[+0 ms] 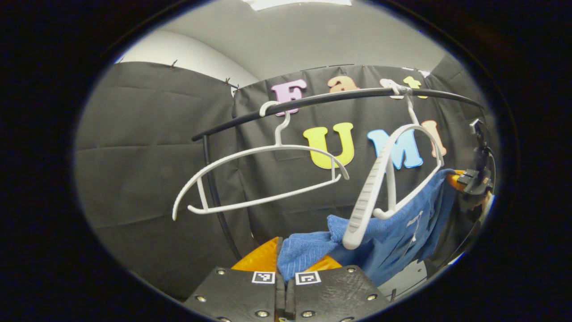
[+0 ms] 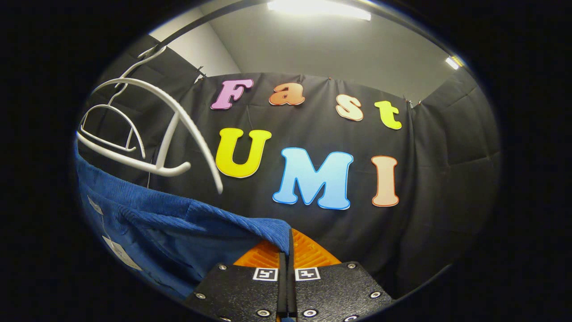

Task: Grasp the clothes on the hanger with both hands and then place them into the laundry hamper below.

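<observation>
While the blue garment (image 1: 393,237) hangs stretched between the two grippers, the left gripper (image 1: 283,264) has its orange fingers (image 1: 261,258) closed tight on one bunched corner of the cloth, seen at the bottom of the left gripper view. In the right gripper view the right gripper (image 2: 288,250) is likewise pinched together on the other edge of the same garment (image 2: 178,228), its fingers (image 2: 313,255) meeting with the fabric caught between them. The right gripper also shows far to the right in the left gripper view (image 1: 467,179), touching the cloth's upper corner. A white hanger (image 1: 393,179) tilts steeply in front of the garment, its lower end lying against the cloth near the left gripper; its hook sits on the black rail (image 1: 339,98). A second white hanger (image 1: 259,179), bare, hangs further left on the same rail. A small white tag (image 2: 118,252) dangles from the garment's near side. Ceiling lights (image 2: 319,9) glow above the booth's wall
</observation>
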The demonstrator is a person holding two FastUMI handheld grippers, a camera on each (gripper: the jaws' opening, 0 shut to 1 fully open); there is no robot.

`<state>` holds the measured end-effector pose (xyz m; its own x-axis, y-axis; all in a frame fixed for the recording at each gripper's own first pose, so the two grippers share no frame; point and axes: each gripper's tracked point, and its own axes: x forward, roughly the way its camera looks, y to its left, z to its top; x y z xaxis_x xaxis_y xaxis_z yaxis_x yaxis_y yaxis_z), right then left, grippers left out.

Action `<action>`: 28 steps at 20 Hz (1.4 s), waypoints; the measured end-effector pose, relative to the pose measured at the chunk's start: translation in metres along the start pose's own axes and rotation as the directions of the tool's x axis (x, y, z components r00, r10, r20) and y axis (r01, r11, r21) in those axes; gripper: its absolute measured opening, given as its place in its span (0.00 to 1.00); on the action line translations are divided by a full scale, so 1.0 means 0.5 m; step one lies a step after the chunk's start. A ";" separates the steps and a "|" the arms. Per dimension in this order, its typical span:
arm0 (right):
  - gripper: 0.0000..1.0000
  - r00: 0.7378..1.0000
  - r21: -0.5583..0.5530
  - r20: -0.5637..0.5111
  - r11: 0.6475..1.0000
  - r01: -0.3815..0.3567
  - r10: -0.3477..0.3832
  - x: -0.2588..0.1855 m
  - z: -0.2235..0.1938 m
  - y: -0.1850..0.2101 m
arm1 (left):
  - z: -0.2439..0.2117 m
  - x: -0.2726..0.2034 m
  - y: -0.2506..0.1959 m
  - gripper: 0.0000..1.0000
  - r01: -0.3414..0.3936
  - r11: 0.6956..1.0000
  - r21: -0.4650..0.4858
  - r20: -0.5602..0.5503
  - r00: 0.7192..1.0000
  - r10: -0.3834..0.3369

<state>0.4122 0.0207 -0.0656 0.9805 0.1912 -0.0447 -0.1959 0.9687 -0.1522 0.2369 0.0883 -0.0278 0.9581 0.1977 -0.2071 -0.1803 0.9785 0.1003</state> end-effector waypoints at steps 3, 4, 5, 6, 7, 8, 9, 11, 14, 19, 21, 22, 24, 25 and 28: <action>0.00 1.000 -0.017 -0.017 1.000 -0.009 0.008 -0.049 -0.024 0.015 | -0.048 -0.034 0.010 0.00 -0.004 1.000 -0.017 -0.030 1.000 0.003; 0.00 0.999 -0.016 -0.030 1.000 -0.016 0.015 -0.065 -0.037 0.021 | -0.065 -0.050 0.012 0.00 -0.007 1.000 -0.028 -0.044 0.999 0.005; 0.00 0.999 -0.015 -0.045 1.000 -0.022 0.021 -0.079 -0.049 0.026 | -0.080 -0.059 0.014 0.00 -0.011 0.999 -0.038 -0.057 0.998 0.008; 0.00 0.998 -0.013 -0.057 1.000 -0.028 0.027 -0.083 -0.061 0.027 | -0.095 -0.060 0.015 0.02 -0.015 0.999 -0.045 -0.069 0.998 0.012; 0.00 0.997 -0.009 -0.065 0.999 -0.035 0.034 -0.085 -0.071 0.029 | -0.102 -0.060 0.011 0.02 -0.018 0.999 -0.050 -0.078 0.997 0.015; 0.00 0.997 -0.006 -0.071 0.999 -0.042 0.042 -0.077 -0.080 0.029 | -0.104 -0.056 0.001 0.02 -0.019 0.999 -0.051 -0.077 0.997 0.015; 0.00 0.996 -0.003 -0.074 0.999 -0.050 0.050 -0.076 -0.086 0.030 | -0.102 -0.055 -0.006 0.00 -0.019 0.999 -0.048 -0.075 0.997 0.016; 0.00 0.995 0.011 -0.078 0.998 -0.067 0.068 -0.084 -0.091 0.033 | -0.097 -0.064 -0.020 0.03 -0.023 0.999 -0.032 -0.069 0.997 0.021; 0.00 0.994 0.049 -0.068 0.996 -0.079 0.082 -0.145 -0.074 0.036 | -0.076 -0.119 -0.023 0.03 -0.016 1.000 -0.016 -0.044 0.999 0.015; 0.00 0.998 0.068 -0.028 0.996 -0.057 0.059 -0.240 -0.004 0.021 | -0.016 -0.186 -0.049 0.00 0.060 0.998 -0.019 0.019 0.998 -0.059; 0.00 0.999 0.074 -0.014 0.996 -0.051 0.052 -0.255 0.027 0.017 | 0.000 -0.184 -0.066 0.00 0.087 0.996 -0.028 0.030 0.996 -0.086; 0.00 0.998 0.074 -0.008 0.996 -0.054 0.055 -0.264 0.039 0.022 | 0.010 -0.186 -0.075 0.01 0.103 0.994 -0.035 0.042 0.994 -0.101; 0.00 0.998 0.073 0.001 0.996 -0.056 0.056 -0.297 0.061 0.032 | 0.029 -0.199 -0.091 0.01 0.137 0.990 -0.043 0.066 0.989 -0.134; 0.00 0.998 0.077 0.010 0.995 -0.063 0.063 -0.317 0.074 0.043 | 0.035 -0.213 -0.094 0.00 0.157 0.987 -0.042 0.073 0.985 -0.153; 0.00 0.996 0.091 0.030 0.992 -0.086 0.083 -0.391 0.107 0.081 | 0.047 -0.273 -0.110 0.00 0.210 0.977 -0.038 0.088 0.975 -0.206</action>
<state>0.2131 0.0311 -0.0102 0.9608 0.2759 -0.0277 -0.2771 0.9591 -0.0576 0.1214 0.0062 0.0179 0.9905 -0.0140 -0.1370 0.0165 0.9997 0.0173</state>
